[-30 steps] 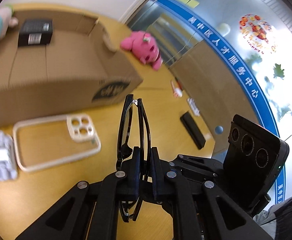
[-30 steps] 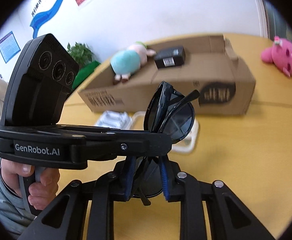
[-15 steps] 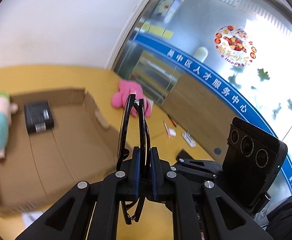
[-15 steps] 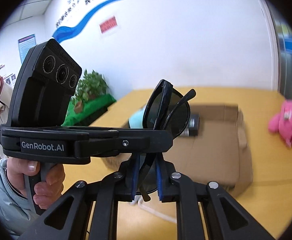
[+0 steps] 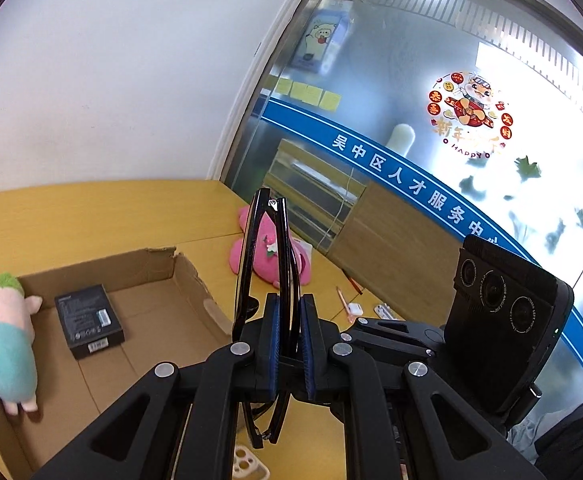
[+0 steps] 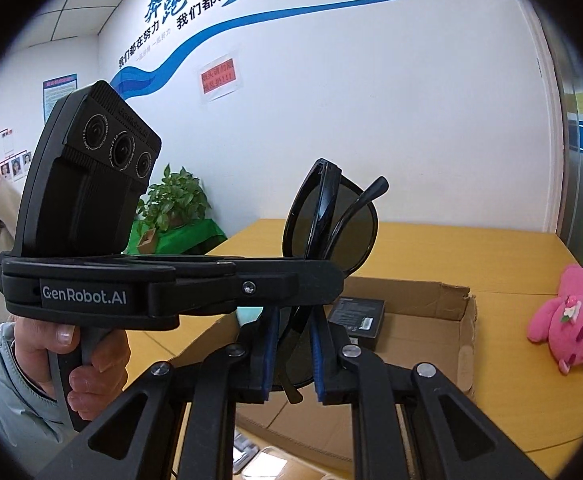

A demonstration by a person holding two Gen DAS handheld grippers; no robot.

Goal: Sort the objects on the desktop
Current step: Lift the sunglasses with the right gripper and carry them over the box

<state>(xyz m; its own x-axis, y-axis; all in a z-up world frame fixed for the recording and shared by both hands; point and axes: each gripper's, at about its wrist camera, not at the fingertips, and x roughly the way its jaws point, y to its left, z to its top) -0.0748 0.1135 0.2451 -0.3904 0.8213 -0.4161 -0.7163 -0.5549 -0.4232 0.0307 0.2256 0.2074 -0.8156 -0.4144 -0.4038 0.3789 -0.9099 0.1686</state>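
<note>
Both grippers are clamped on one pair of folded black sunglasses [image 5: 265, 264], held up in the air above the yellow desk [image 5: 91, 216]. The left gripper [image 5: 289, 354] has its blue-padded fingers [image 5: 274, 344] pressed together on the frame, the glasses standing edge-on and upright between them. The right gripper [image 6: 293, 354] grips the same glasses [image 6: 331, 220] from the other side, its fingers [image 6: 268, 354] tight against the lower part of a lens, with one folded arm of the glasses sticking up to the right. In the right wrist view a hand [image 6: 87, 364] in a pale sleeve holds the left gripper's handle.

Below and to the left of the glasses sits an open cardboard box [image 5: 195, 280] on the desk. Inside it lie a small black box [image 5: 89, 320] and, against the box's left wall, a plush toy in pink and teal with a green top [image 5: 5, 344]. A pink plush toy [image 6: 571, 320] lies on the desk just outside the box's right side. A few small items, among them a pen [image 5: 342, 298], lie farther along the desk near the glass wall [image 5: 411, 60].
</note>
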